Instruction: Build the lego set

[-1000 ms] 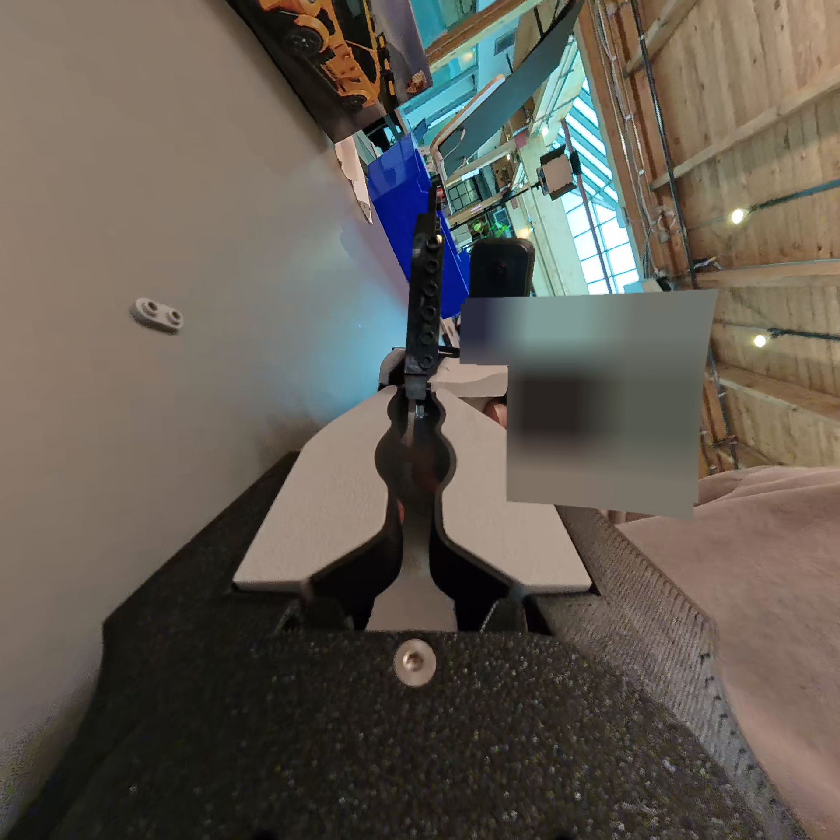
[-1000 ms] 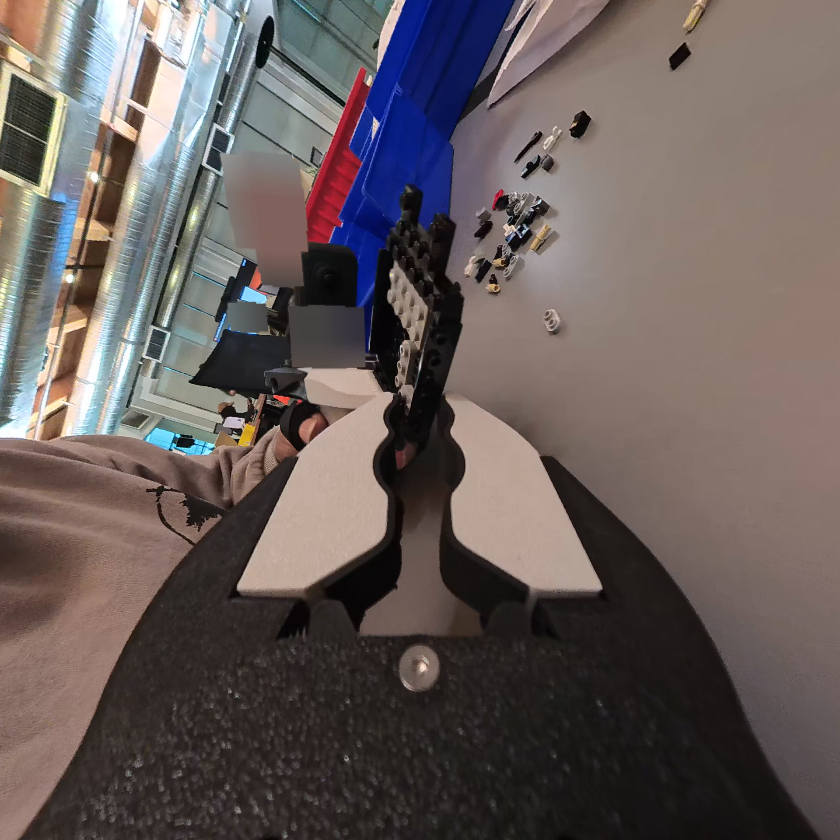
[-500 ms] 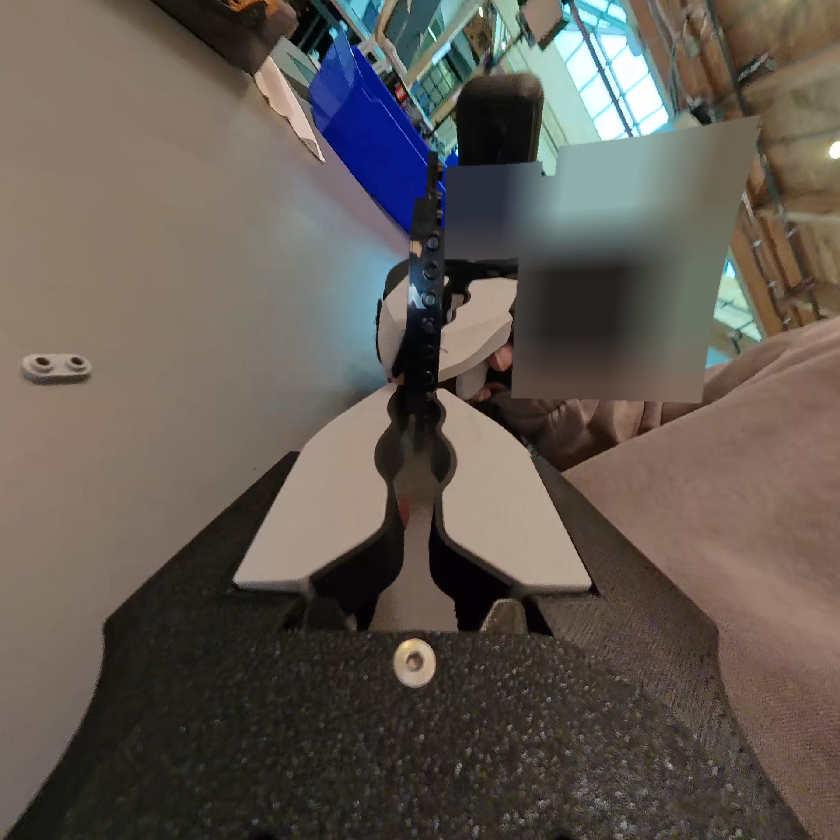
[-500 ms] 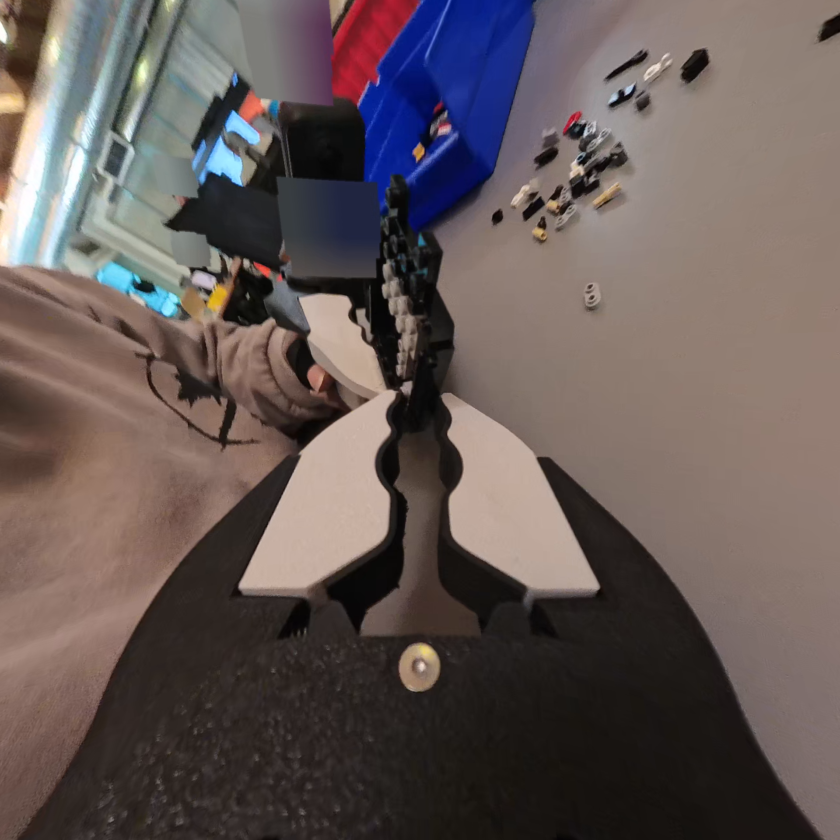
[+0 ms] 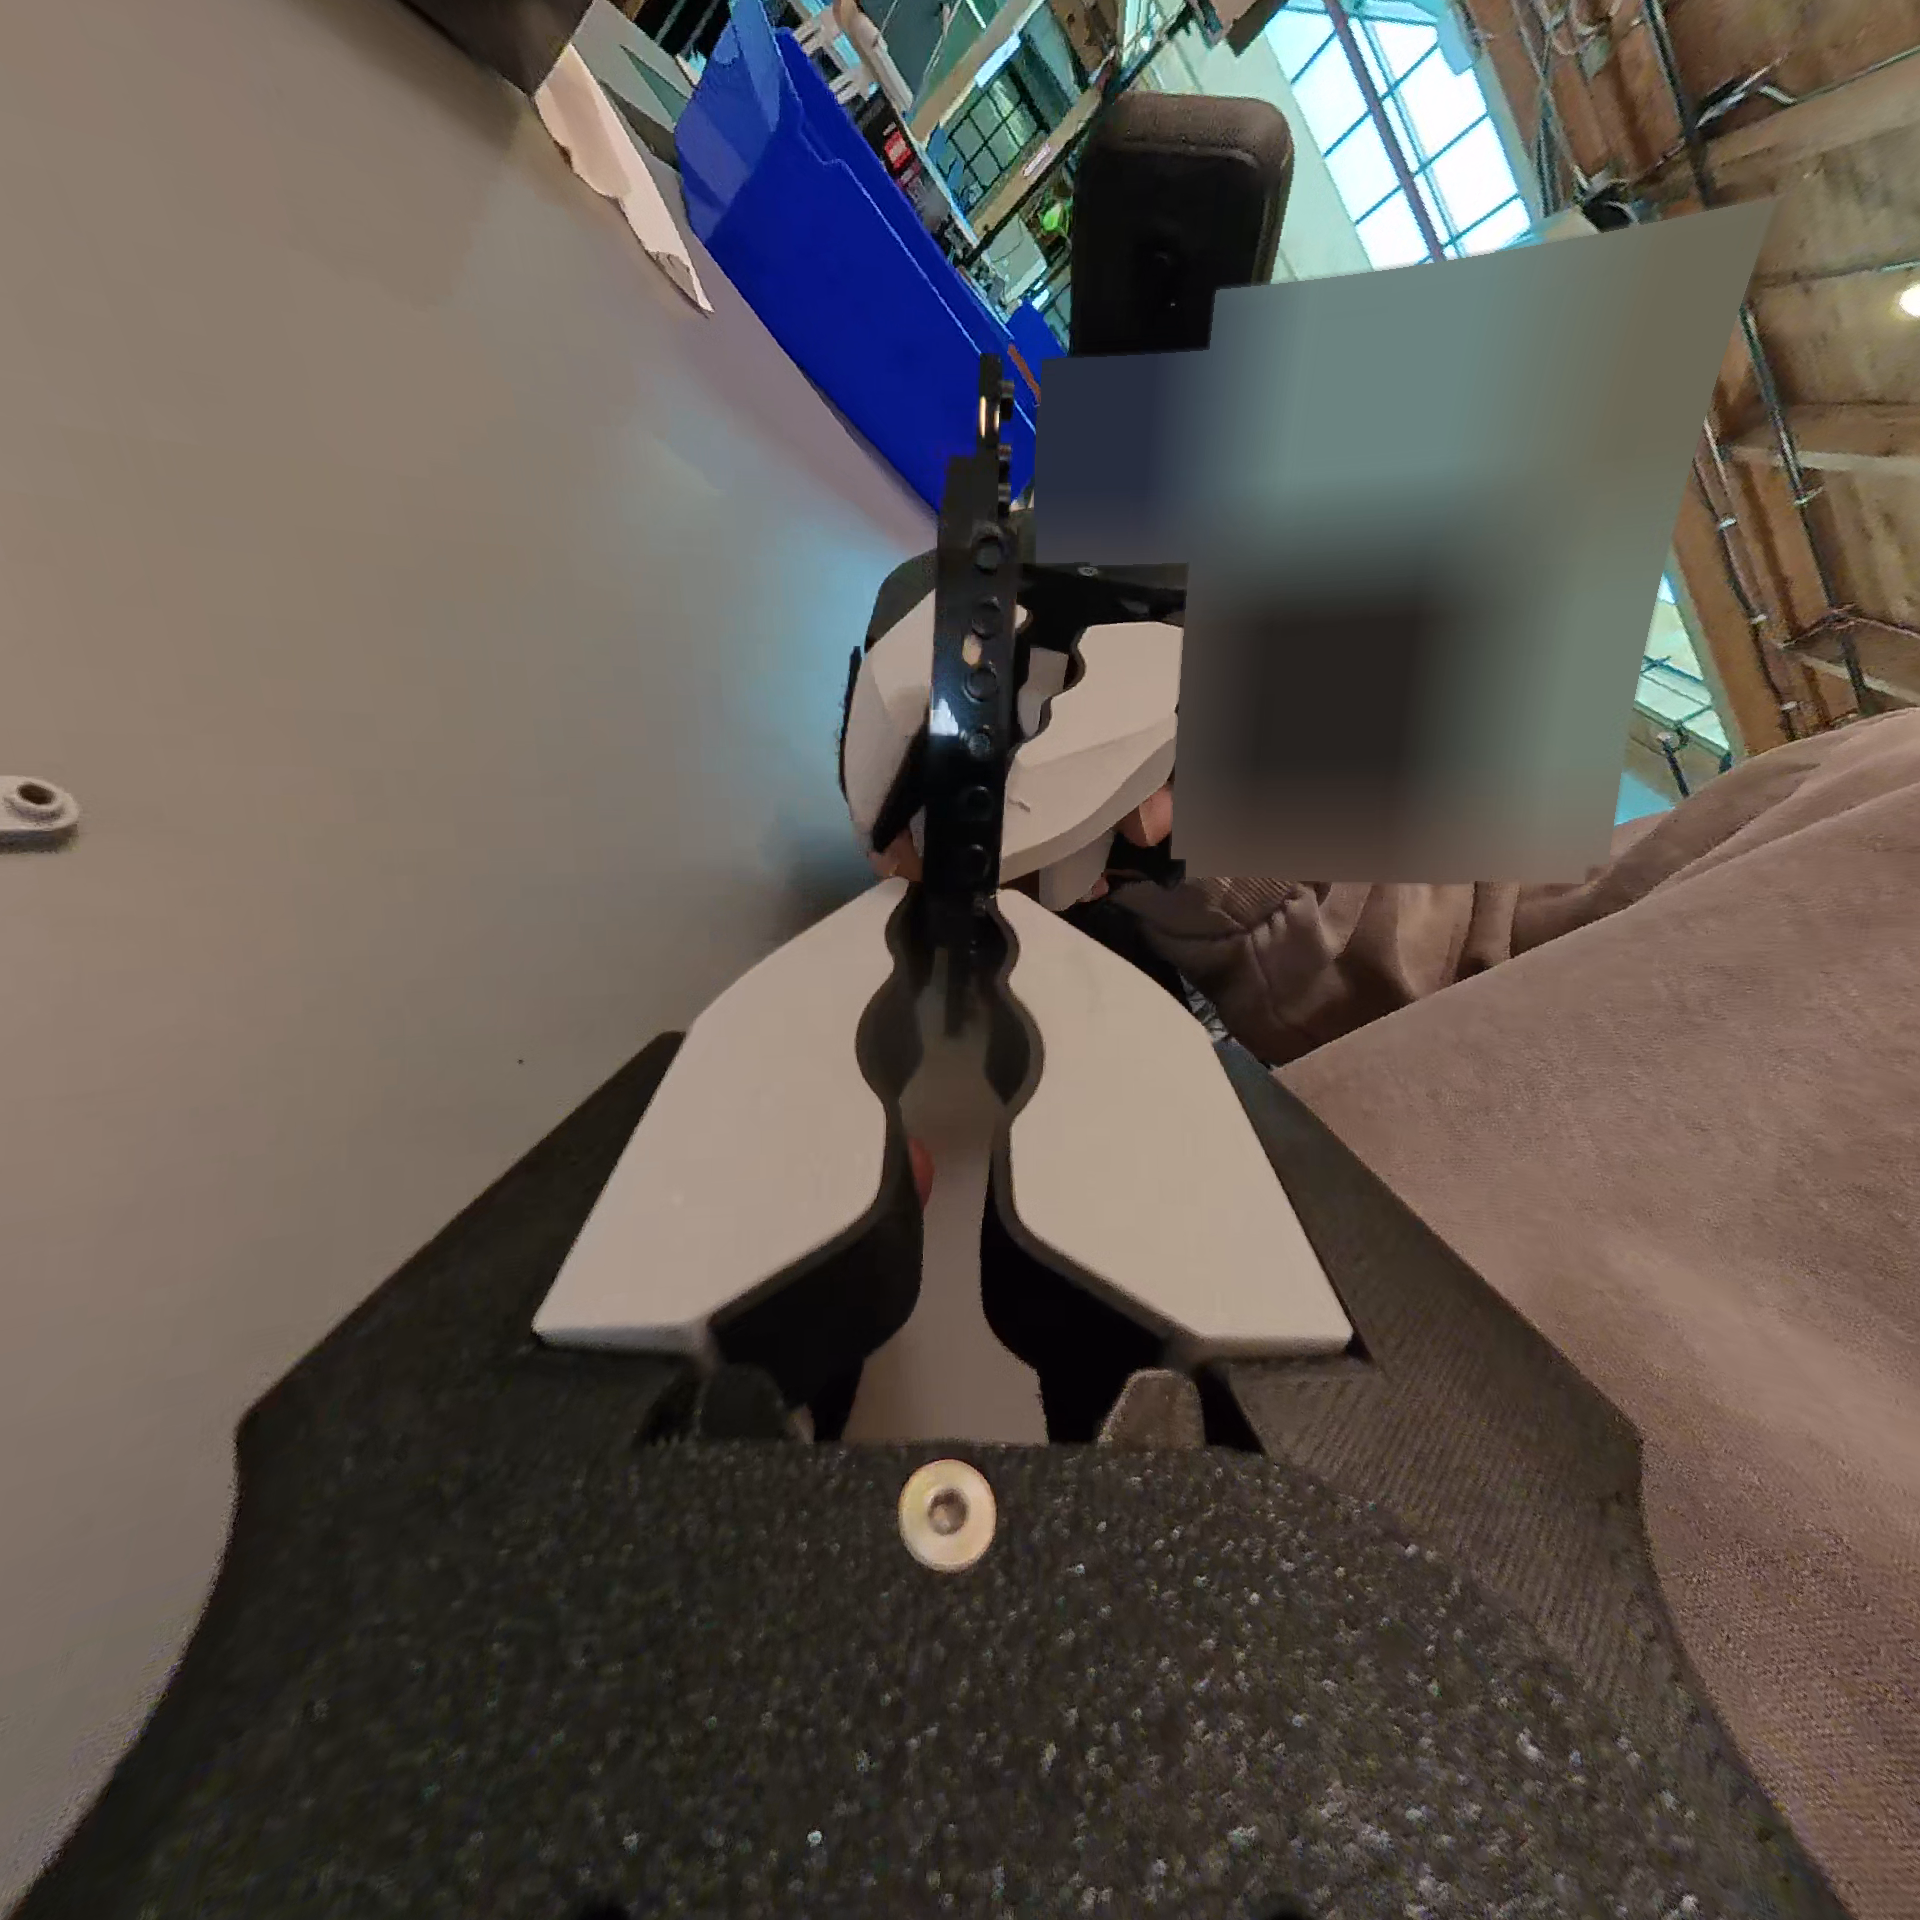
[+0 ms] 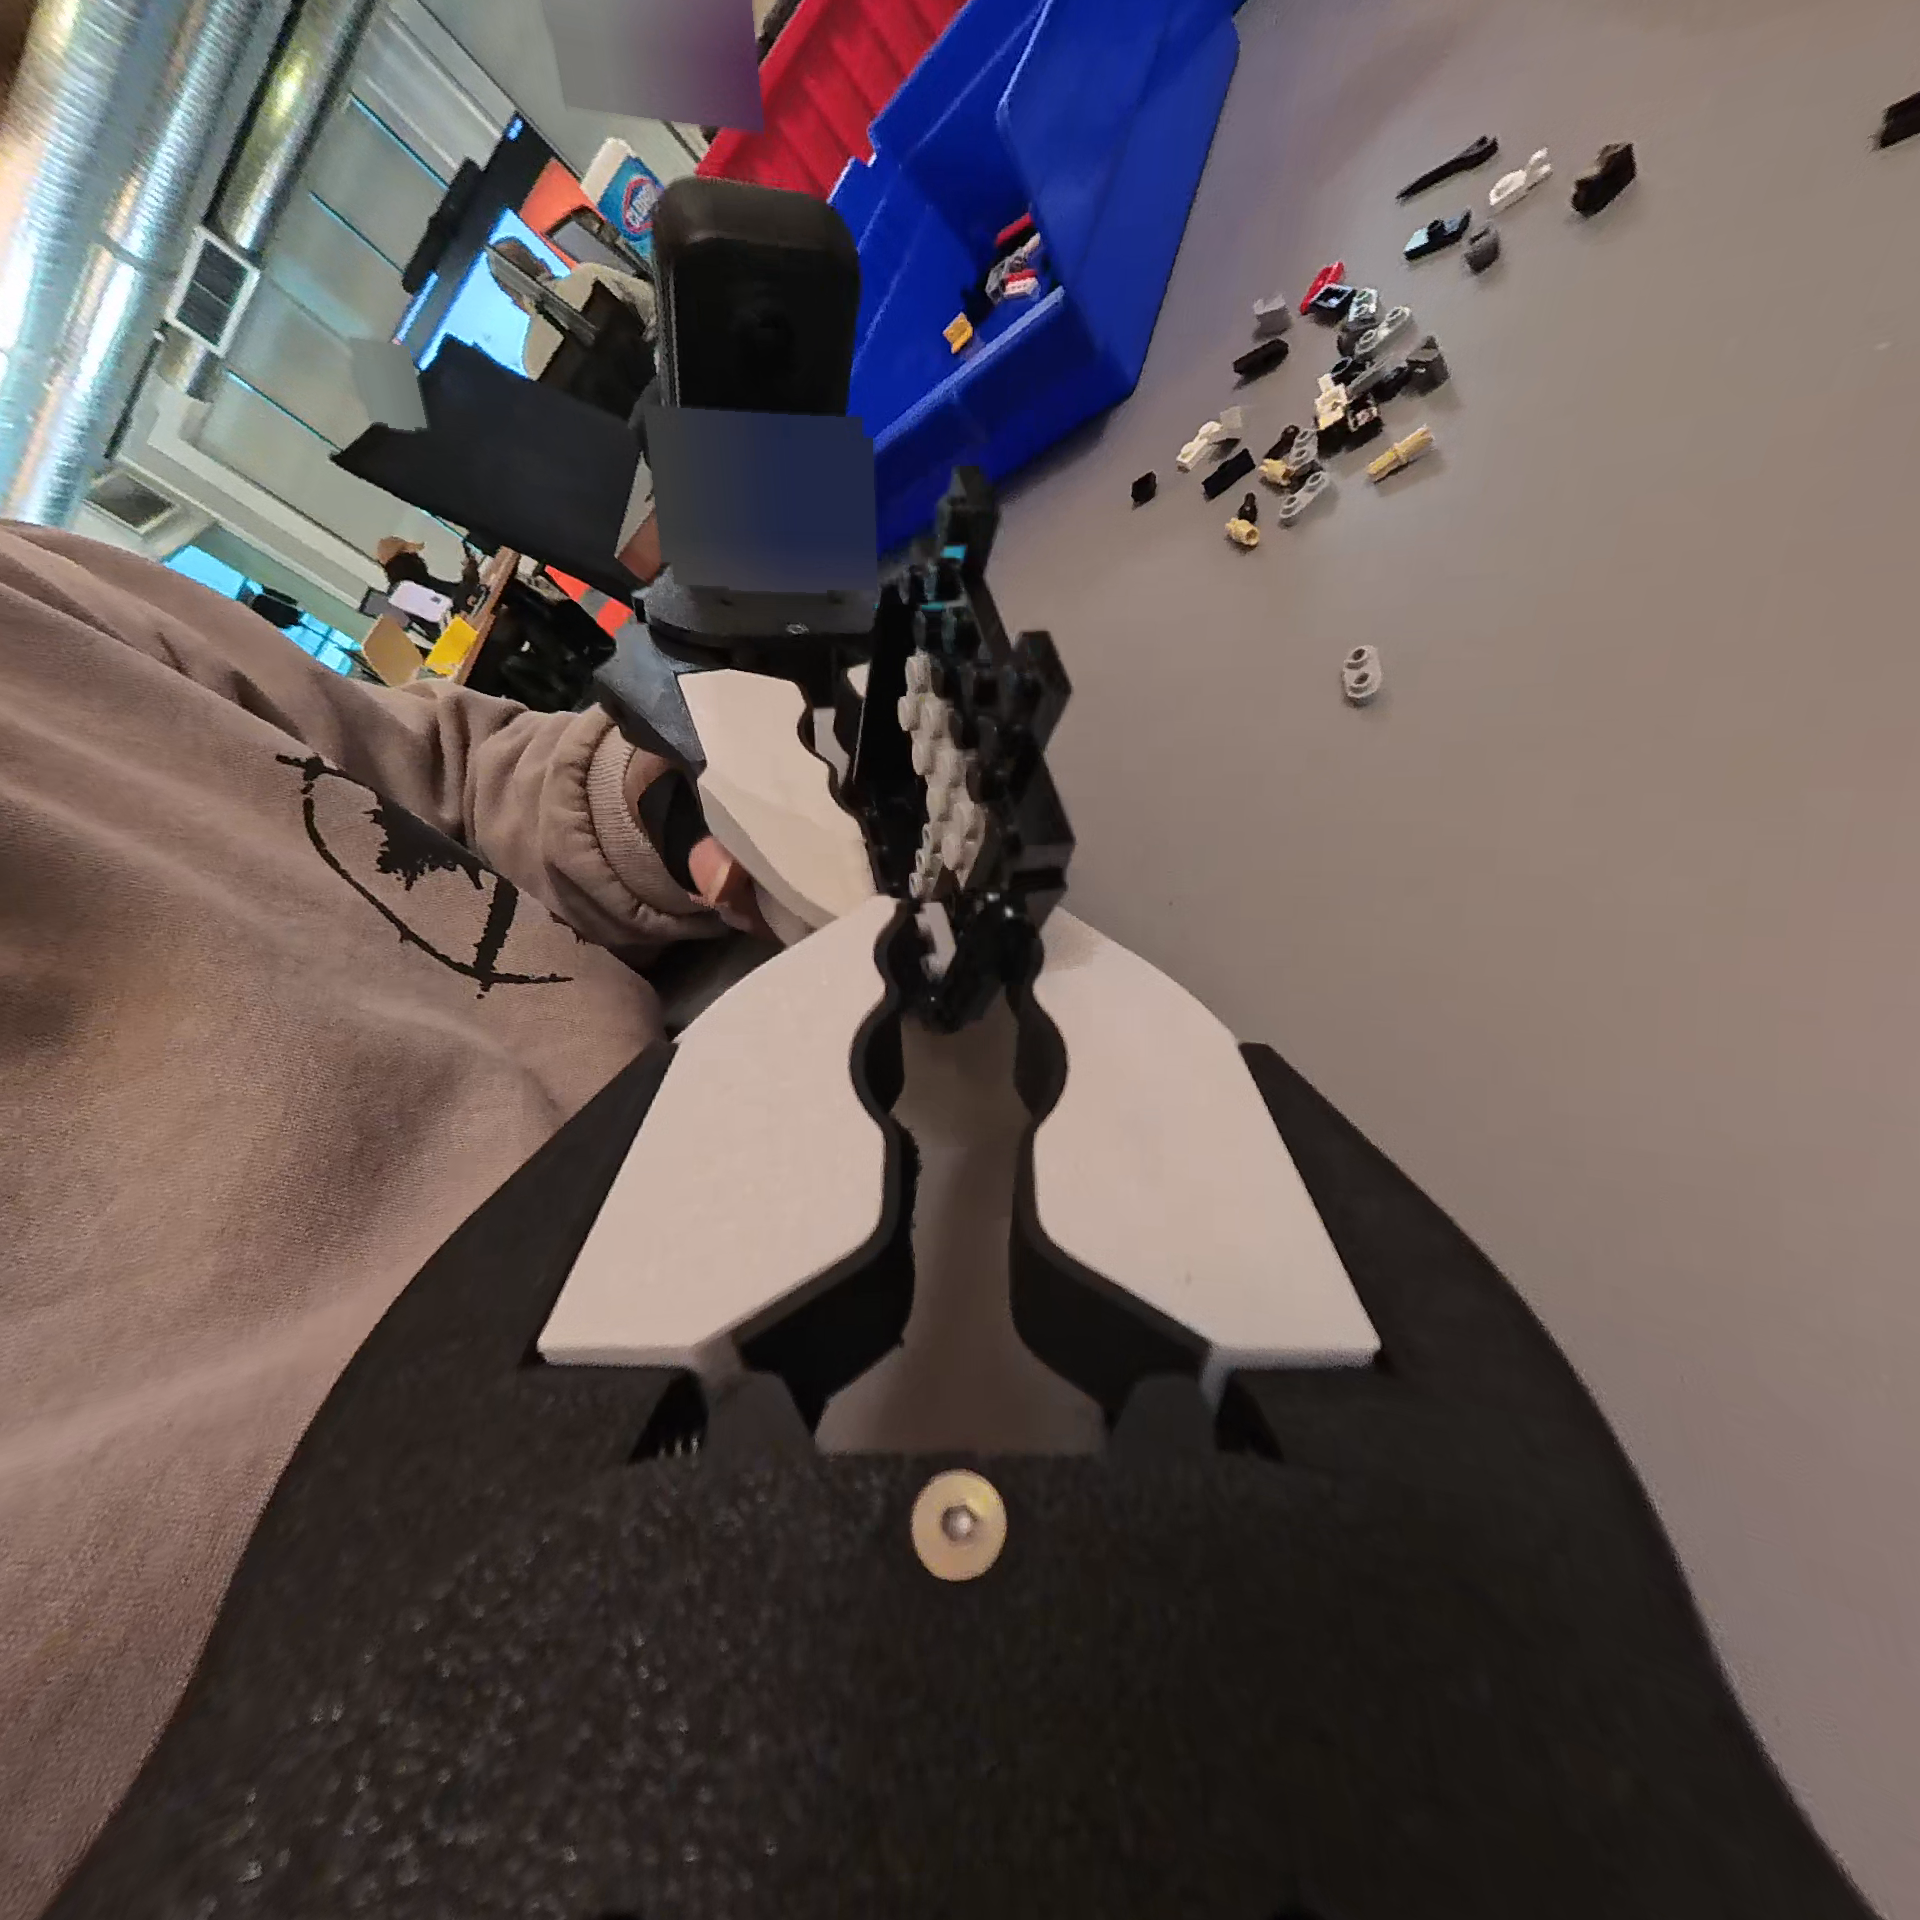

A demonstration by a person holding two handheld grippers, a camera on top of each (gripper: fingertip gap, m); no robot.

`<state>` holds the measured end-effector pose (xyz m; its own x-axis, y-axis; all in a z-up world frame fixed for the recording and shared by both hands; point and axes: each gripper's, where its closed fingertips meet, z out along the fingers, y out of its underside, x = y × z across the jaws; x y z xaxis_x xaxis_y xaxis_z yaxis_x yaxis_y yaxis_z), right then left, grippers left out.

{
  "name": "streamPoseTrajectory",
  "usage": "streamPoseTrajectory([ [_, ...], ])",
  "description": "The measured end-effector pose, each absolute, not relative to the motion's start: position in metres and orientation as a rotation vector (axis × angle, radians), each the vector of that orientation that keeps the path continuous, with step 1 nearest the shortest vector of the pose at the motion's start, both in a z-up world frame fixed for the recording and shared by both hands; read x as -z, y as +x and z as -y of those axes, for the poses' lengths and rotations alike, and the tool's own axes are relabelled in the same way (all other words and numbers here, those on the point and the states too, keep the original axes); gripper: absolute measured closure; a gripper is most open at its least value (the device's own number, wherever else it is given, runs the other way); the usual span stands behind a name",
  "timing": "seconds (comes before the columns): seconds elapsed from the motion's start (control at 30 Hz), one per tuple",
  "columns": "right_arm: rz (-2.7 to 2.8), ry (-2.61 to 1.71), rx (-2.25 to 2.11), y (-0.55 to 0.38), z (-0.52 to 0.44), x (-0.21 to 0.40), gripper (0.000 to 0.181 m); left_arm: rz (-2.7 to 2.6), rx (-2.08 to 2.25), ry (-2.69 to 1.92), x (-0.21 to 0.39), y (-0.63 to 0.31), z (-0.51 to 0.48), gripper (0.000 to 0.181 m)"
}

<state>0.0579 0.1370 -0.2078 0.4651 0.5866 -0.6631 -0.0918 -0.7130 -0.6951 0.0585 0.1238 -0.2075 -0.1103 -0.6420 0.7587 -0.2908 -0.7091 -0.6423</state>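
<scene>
Part-built lego held up between both tongs, with loose pieces waiting on the bench.

Left wrist view: the left tongs (image 5: 951, 904) are clenched on the edge of a black plate (image 5: 971, 675) standing edge-on just past their tips; the right tongs (image 5: 1023, 748) meet it from the far side, and one grey piece (image 5: 36, 810) lies apart on the grey bench (image 5: 364, 623). Right wrist view: the right tongs (image 6: 961, 940) grip the lower end of the black-and-white assembly (image 6: 961, 769), probably the same build. A pile of loose pieces (image 6: 1340, 384) near the blue bins (image 6: 1039, 260) suggests much building remains.
</scene>
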Motion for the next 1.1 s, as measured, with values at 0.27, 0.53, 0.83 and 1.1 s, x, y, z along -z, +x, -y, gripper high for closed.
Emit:
streamPoseTrajectory([
  [0.27, 0.44, -1.98, -1.289, 0.055, -0.135, 0.197, 0.169, -1.015, 1.96, -1.856, 0.198, 0.056, -0.122, 0.172],
  [0.53, 0.528, -1.938, -1.16, 0.056, -0.133, 0.197, 0.172, -0.994, 2.023, -1.87, 0.198, 0.057, -0.12, 0.172],
  [0.83, 0.255, -1.814, -1.363, 0.07, -0.144, 0.176, 0.151, -0.746, 2.184, -1.893, 0.189, 0.058, -0.137, 0.172],
  [1.1, 0.302, -1.926, -1.139, 0.065, -0.146, 0.187, 0.163, -0.768, 2.133, -1.887, 0.187, 0.057, -0.136, 0.172],
])
